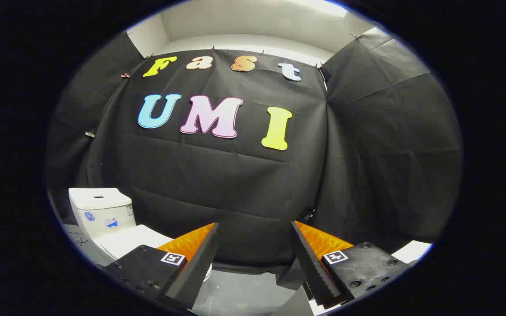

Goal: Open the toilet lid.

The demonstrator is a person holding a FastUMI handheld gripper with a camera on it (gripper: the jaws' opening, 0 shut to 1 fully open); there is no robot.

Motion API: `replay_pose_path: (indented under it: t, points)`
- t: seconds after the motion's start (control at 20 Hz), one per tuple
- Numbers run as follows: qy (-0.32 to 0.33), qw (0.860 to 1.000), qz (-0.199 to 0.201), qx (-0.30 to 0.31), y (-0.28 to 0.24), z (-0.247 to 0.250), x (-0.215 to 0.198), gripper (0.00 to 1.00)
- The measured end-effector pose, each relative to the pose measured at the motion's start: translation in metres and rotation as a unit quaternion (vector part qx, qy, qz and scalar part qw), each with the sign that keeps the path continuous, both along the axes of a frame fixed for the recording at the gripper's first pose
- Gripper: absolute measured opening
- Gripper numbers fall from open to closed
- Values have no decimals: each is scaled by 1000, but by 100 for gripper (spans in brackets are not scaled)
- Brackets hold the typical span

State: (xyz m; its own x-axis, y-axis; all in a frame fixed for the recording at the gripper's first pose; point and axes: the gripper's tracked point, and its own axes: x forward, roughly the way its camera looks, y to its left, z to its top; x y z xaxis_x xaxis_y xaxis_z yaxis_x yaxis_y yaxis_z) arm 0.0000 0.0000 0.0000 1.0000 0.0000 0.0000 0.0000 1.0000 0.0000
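Tongs point(255, 245) gape wide on nothing, aimed at my booth wall with the toilet point(103, 219) off left, lid point(132, 241) shut; reaching blind risks missing its edge.

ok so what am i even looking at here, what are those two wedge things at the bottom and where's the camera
The camera rides on a handheld two-finger gripper that a person carries; there is no robot arm. It looks forward along the gripper's two fingers, which are the wedge shapes you see at the bottom. The lens is a fisheye, so straight lines bend.

The fingers stand apart with a clear gap between them, and nothing is held: the gripper is open.

Ahead hangs the black cloth wall of the booth. Beyond the left finger, low down, stands a white ceramic toilet: its boxy tank against the cloth, and its flat white lid lying closed in front of the tank, partly hidden behind that finger. The gripper is not touching the toilet. A pale floor shows between the fingers.
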Motion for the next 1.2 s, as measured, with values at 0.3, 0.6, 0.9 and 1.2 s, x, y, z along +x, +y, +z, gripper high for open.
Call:
replay_pose_path:
  t: [0.3, 0.6, 0.9, 1.2]
  points:
    - [-3, 1000, -3, 2, -2, 1, 1, 98]
    - [-4, 1000, -11, 11, -6, -1, 4, 98]
    - [-13, 1000, -7, 11, -4, 3, 4, 98]
    - [1, 1000, -9, 26, -1, -5, 7, 98]
